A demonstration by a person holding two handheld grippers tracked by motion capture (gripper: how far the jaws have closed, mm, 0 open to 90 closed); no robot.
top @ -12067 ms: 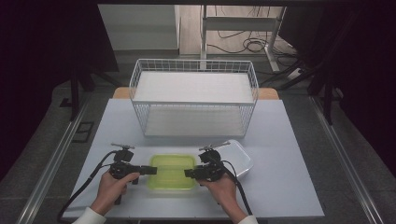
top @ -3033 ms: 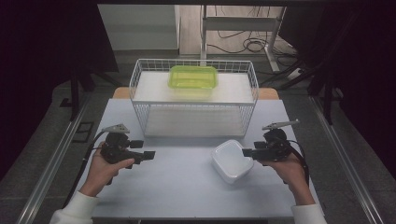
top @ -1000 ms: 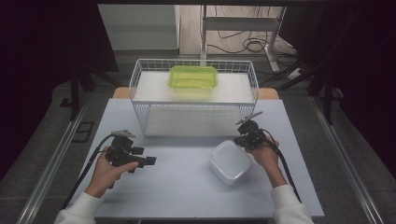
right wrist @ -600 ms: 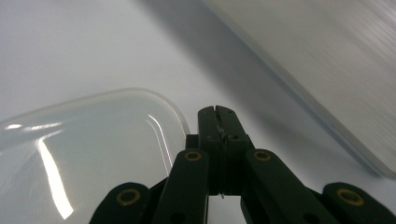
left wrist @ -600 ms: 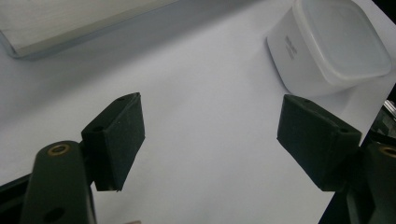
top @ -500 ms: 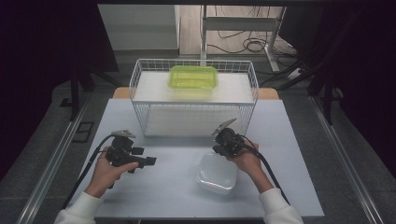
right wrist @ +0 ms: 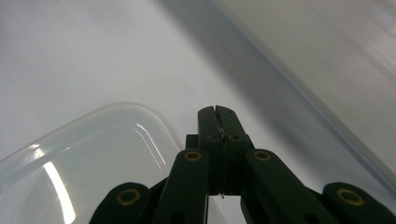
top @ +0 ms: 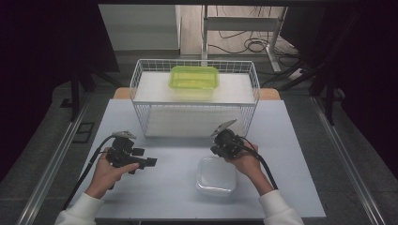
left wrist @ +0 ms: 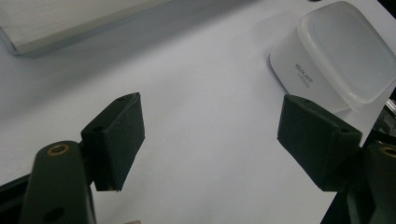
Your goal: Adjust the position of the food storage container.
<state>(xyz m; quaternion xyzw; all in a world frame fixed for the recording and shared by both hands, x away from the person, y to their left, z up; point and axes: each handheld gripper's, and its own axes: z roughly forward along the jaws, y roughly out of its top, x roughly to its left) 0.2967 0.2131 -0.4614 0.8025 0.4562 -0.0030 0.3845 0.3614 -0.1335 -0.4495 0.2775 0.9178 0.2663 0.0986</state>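
A clear plastic container (top: 216,176) lies upside down on the white table, just right of the middle near the front. My right gripper (top: 215,151) points down at its far edge and is shut on its rim; in the right gripper view the black jaws (right wrist: 217,114) meet where the clear container (right wrist: 93,158) curves in under them. My left gripper (top: 146,162) hovers over the table at the left, open with nothing between its pads (left wrist: 119,135). Its camera shows the clear container (left wrist: 336,60) ahead to the right.
A white wire basket (top: 195,104) stands at the back of the table with a lime-green lidded container (top: 194,77) inside it. The white table (top: 173,201) ends close to the person. Dark floor and cables lie beyond.
My right gripper has moved left toward the middle of the table, and the clear container has come along and slid forward. The left gripper has stayed put.
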